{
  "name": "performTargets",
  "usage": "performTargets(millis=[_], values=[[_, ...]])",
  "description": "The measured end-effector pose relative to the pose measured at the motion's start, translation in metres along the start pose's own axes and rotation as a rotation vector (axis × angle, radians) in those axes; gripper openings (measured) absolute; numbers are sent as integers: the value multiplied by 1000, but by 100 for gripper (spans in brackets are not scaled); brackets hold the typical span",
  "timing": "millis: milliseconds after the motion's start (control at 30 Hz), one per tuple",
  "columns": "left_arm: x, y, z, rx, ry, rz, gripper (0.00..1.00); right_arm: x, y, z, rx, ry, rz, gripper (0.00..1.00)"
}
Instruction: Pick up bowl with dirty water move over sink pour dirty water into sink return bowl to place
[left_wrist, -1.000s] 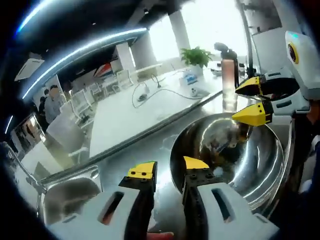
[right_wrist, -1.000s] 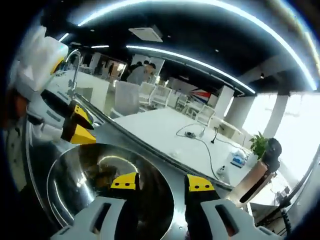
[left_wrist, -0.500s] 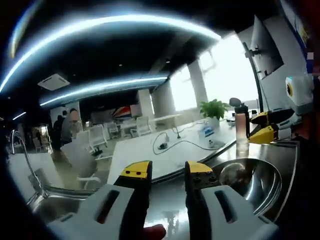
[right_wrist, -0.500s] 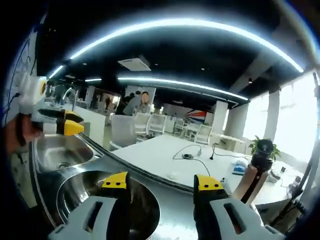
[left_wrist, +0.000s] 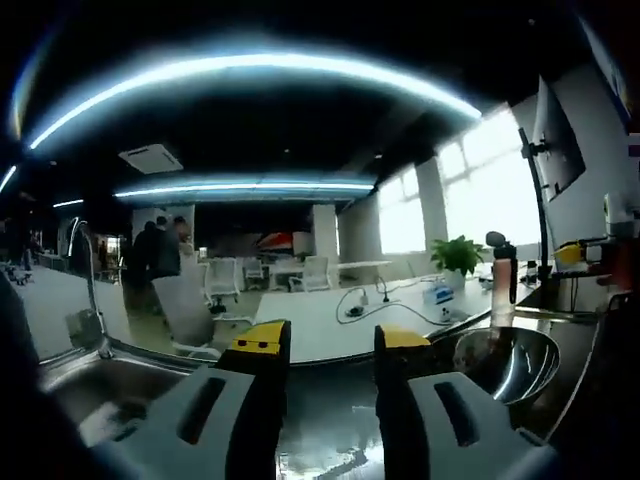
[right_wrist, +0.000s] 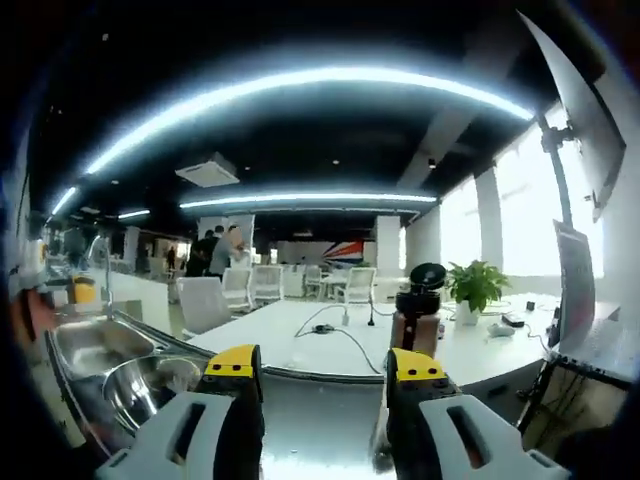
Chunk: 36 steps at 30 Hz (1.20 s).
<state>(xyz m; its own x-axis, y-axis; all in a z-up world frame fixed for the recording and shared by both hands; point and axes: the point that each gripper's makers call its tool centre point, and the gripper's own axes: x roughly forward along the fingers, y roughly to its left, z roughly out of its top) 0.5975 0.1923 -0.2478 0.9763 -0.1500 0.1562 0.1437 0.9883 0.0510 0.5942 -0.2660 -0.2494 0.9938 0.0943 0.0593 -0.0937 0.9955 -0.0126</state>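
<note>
Left gripper view: left gripper (left_wrist: 325, 345) at bottom centre, jaws parted, nothing between them. Steel bowl (left_wrist: 503, 362) rests upright on the counter (left_wrist: 330, 440) at lower right, free of both tools. Sink (left_wrist: 95, 385) lower left, tap (left_wrist: 85, 285) above it. Right gripper (left_wrist: 575, 254) at far right edge; grip state unreadable here.

Right gripper view: right gripper (right_wrist: 325, 367) bottom centre, jaws spread, empty. Bowl (right_wrist: 150, 385) lower left, just beside the sink (right_wrist: 85, 343). Bottle (right_wrist: 418, 315) at centre. Judgement: bowl set down, likely returned to place.
</note>
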Motion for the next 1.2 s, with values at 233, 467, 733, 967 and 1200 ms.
performTargets(millis=[233,467,733,967,1200], values=[[-23,20,-9,15,-22,48,29,-19,-27,-8,13,-11,-61,44],[-41,33,-13,-24,-31,79,30,-38,-30,-9,9,-27,-70,43],[-55,44,-30,-42,-28,129,30,-58,-45,-27,56,-38,-105,43],[-55,38,-44,-51,13,119,31,-61,-45,-43,114,-33,-104,42],[-57,38,-35,-47,-6,130,31,-60,-48,-45,90,-20,-91,42]])
